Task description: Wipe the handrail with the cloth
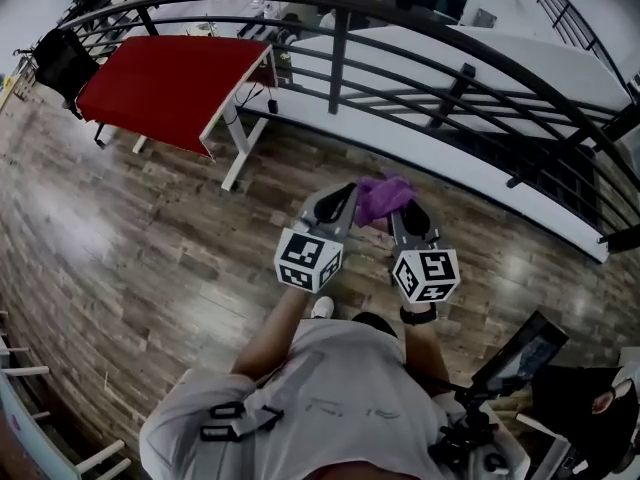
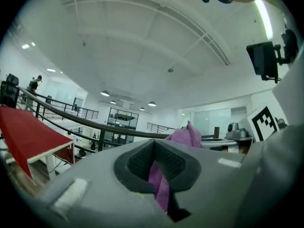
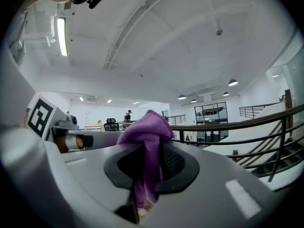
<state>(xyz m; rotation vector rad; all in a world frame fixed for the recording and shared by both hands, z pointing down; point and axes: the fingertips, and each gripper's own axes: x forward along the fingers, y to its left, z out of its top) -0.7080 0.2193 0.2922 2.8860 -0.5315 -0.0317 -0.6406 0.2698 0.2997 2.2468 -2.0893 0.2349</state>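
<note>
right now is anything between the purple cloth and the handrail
Nothing visible is. The purple cloth is clamped in both the left tongs and the right tongs, held in open air short of the handrail. Only wood floor lies below the gap.

The left gripper [image 1: 340, 200] and right gripper [image 1: 408, 213] are sitting side by side just ahead of the person. The cloth [image 1: 383, 196] is bunching up between them, one end caught in each pair of jaws. Beyond the cloth, the handrail [image 1: 400, 16] is arcing across from left to right, well apart from it. Off to the left, on the near side of the railing, a table [image 1: 165, 83] is standing on the floor [image 1: 120, 238], with a chair [image 1: 62, 60] sitting past its far left end.
</note>
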